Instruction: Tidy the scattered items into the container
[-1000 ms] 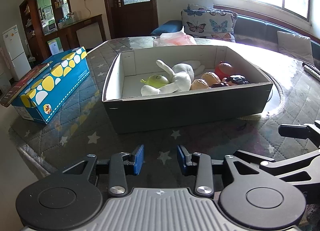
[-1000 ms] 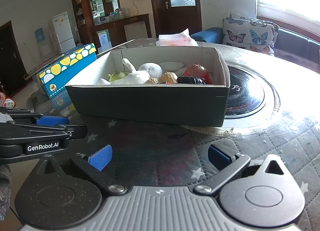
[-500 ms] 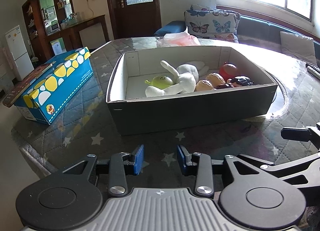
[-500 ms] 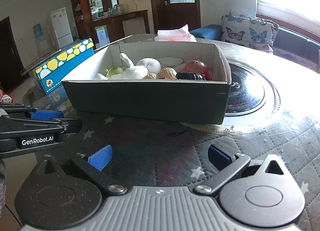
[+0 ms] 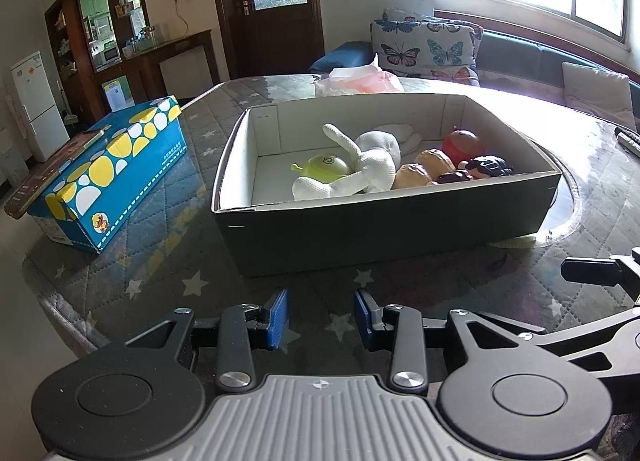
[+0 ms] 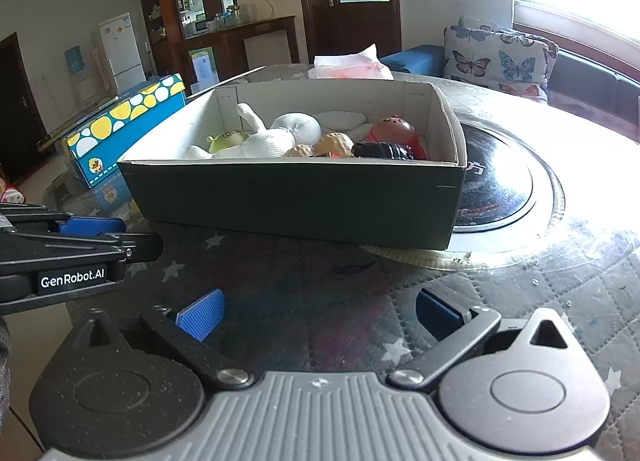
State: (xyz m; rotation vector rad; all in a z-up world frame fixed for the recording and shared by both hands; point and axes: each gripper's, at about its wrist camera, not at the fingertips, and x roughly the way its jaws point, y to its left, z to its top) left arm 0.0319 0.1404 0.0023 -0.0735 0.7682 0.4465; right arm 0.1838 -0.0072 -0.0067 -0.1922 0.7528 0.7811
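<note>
A dark cardboard box [image 5: 384, 229] [image 6: 296, 201] with a white inside stands on the table. In it lie a white plush rabbit [image 5: 368, 165] [image 6: 264, 141], a green toy [image 5: 324, 167] [image 6: 226, 138], two tan toys [image 5: 424, 169] [image 6: 332, 143], a red toy [image 5: 462, 143] [image 6: 394, 129] and a dark toy [image 5: 488, 167] [image 6: 384, 150]. My left gripper [image 5: 320, 315] hovers in front of the box, open with nothing between its blue pads. My right gripper [image 6: 318, 311] is also open and empty, wider apart. The left gripper's side shows at the left of the right wrist view [image 6: 80, 245].
A blue box with yellow and white spots [image 5: 108, 173] [image 6: 124, 117] sits left of the container, with a flat brown item on top. A plastic bag [image 5: 356, 81] [image 6: 352, 61] lies behind it. A round turntable [image 6: 500, 189] is at the right. The quilted star cloth [image 5: 160, 269] covers the table.
Both views have shifted slightly; the box sits a little further right in the left wrist view and lower in the right wrist view. Both grippers keep the same opening.
</note>
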